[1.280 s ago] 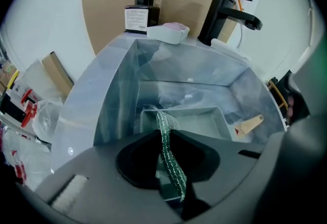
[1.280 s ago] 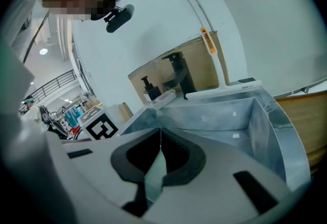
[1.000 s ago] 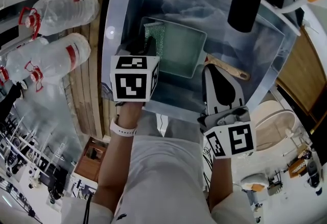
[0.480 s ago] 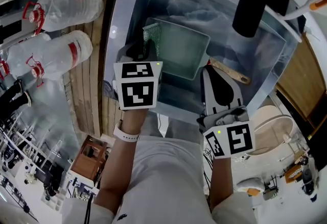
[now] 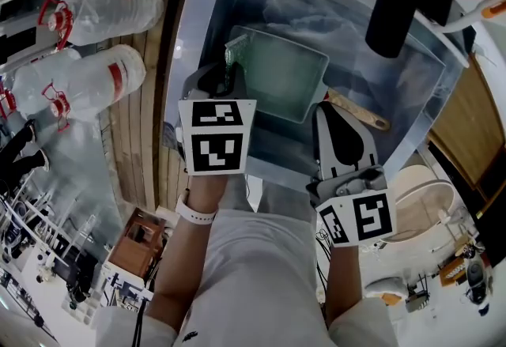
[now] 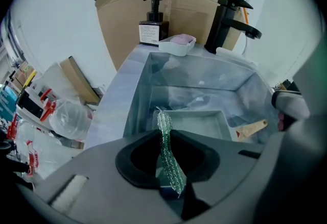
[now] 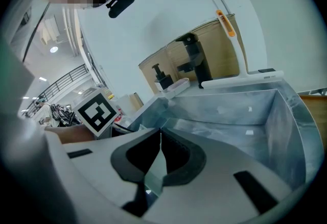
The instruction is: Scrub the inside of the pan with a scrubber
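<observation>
We pinch the green scrubber [image 6: 167,154] in the left gripper [image 5: 224,78], square pan [image 5: 281,77] just below its tips, right gripper [image 7: 160,137] clenched empty beside the pan's handle [image 5: 357,109]; looks mid-scrub, so next we likely press down and drag.

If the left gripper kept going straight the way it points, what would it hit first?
Most likely the pan: the scrubber pinched in the left gripper leads, aimed down at the pan's left end. Whether it would meet wall or floor is unclear.
</observation>
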Demonstrator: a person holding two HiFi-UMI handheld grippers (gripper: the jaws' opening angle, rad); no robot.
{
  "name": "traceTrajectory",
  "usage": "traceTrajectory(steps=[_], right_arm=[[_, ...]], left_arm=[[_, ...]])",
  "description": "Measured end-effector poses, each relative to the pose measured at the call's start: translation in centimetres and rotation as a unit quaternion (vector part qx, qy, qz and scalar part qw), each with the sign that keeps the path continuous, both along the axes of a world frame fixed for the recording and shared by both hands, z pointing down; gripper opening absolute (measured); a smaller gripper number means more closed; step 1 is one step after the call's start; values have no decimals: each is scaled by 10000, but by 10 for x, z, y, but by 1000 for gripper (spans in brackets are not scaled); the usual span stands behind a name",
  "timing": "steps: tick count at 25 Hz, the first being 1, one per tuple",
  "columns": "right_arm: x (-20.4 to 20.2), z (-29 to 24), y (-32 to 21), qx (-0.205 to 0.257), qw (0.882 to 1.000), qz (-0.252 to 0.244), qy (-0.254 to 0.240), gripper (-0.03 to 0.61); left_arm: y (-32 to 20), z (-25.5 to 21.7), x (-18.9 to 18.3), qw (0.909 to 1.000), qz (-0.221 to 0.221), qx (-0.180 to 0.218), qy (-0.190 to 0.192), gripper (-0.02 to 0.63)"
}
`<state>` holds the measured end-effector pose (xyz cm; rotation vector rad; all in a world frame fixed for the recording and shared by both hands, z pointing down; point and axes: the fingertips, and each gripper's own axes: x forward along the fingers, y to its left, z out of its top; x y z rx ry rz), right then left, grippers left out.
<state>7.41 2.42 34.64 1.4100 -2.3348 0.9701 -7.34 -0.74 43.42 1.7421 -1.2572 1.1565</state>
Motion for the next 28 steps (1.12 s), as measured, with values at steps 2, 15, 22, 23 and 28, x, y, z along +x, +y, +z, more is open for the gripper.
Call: traceTrajectory(steps=[2, 15, 22, 23, 28], right_arm=[[-2, 0, 1, -3, 10000, -2, 1, 8], [17, -9, 9, -5, 9993, 346, 138, 8], [29, -10, 10, 22, 9987, 486, 168, 8], [31, -10, 10, 24, 9986, 504, 173, 8], [34, -11, 10, 44, 9983, 567, 147, 8]], left_arm=[[5, 1, 6, 9999, 16, -63, 135, 58], [43, 12, 101, 9854, 908, -737, 1239, 64], [44, 24, 125, 9801, 972, -924, 1462, 64], [43, 25, 124, 9805, 997, -917, 1420, 64], [41, 31, 104, 9843, 1248, -900, 865, 64]])
